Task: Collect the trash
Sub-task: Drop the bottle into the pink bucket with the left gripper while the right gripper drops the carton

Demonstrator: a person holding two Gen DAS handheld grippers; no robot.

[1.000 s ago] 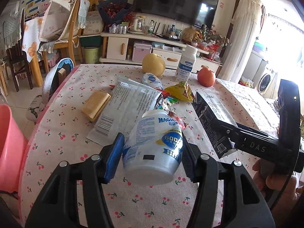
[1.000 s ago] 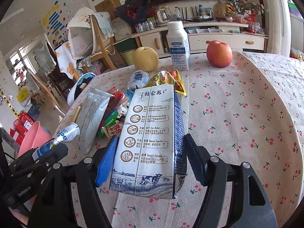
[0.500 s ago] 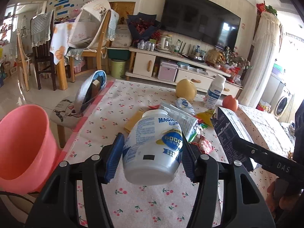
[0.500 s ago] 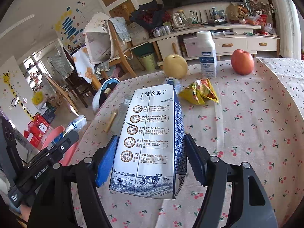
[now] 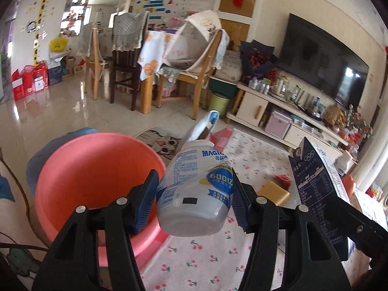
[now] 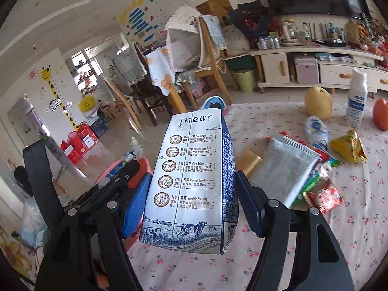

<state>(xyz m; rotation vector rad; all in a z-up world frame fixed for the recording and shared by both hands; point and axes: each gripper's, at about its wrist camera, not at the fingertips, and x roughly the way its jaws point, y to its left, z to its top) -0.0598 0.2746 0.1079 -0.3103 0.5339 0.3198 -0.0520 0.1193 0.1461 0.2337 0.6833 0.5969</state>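
Two views. From the left wrist, the left tool (image 5: 194, 200) is clamped on a white bottle (image 5: 197, 189), held tilted in the air beside a pink bin (image 5: 80, 169) at the counter (image 5: 206, 262) edge; the carton (image 5: 317, 184) shows at right. From the right wrist, the right tool (image 6: 191, 203) is clamped on the carton (image 6: 191, 181), held above the counter (image 6: 359, 194), wrappers (image 6: 315, 174) lying to its right.

Left claw (image 5: 194, 202), right claw (image 6: 191, 205): black angular frames, silver screws, blue ribbed pads (image 5: 143, 200).
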